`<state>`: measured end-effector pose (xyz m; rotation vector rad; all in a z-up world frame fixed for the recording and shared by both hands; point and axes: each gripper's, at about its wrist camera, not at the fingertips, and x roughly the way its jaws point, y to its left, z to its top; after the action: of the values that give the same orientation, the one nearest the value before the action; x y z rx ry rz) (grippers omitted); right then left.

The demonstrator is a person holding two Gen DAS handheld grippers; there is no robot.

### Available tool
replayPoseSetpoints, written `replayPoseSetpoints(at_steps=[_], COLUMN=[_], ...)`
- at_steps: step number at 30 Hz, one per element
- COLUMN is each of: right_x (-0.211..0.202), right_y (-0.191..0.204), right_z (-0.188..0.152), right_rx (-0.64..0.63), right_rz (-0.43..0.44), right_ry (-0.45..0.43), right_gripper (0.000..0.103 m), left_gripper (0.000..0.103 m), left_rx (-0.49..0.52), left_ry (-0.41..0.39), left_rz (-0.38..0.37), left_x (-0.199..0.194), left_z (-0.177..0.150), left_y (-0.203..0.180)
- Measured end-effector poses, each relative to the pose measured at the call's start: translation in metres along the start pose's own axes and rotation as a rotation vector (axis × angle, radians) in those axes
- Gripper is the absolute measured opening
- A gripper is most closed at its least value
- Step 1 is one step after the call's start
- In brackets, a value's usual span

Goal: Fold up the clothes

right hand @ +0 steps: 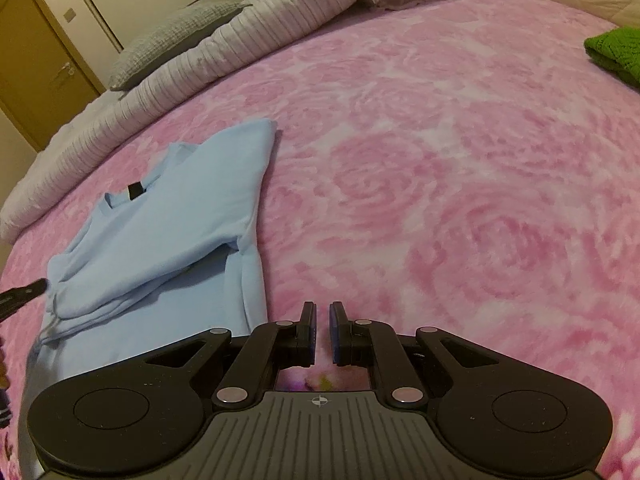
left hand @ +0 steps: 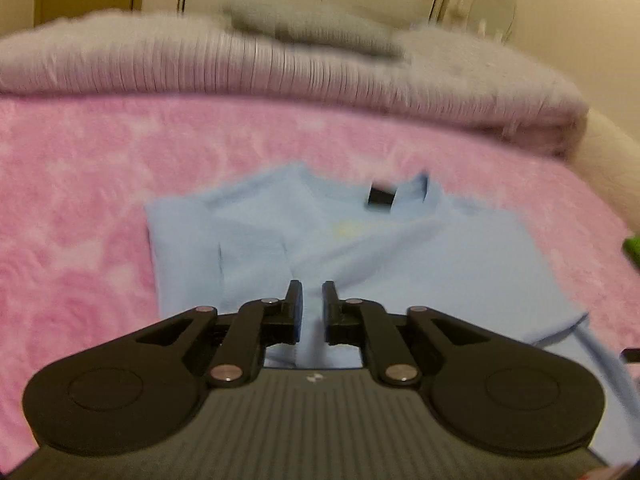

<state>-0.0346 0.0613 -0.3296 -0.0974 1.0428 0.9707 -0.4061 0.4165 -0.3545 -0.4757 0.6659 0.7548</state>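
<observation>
Smooth matt cloth shirt [right hand: 168,220] on a fluffy pink blanket [right hand: 440,184]; ribbed quilt [left hand: 280,68] behind.

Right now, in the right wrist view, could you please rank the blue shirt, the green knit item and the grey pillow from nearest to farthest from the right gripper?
From the right gripper:
1. Blue shirt, close on the left.
2. Green knit item, far right edge.
3. Grey pillow, upper left, on the folded bedding.
</observation>
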Motion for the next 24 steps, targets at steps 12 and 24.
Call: replayPoseSetpoints(at_steps=[12, 24], right_x=[-0.044, -0.065], right_y=[0.020, 0.055], right_z=[-0.029, -0.132], right_rx=[-0.041, -0.186], right_rz=[0.102, -0.005], right_ry=[-0.079, 0.035], right_gripper=[0.009, 0.009], left_gripper=[0.016, 0.016], left_rx=[-0.084, -0.120], left_ry=[-0.020, 0.105], left_rz=[0.096, 0.133], left_x=[-0.116, -0.200], left_z=[-0.060, -0.187], left_y=[0.037, -0.020])
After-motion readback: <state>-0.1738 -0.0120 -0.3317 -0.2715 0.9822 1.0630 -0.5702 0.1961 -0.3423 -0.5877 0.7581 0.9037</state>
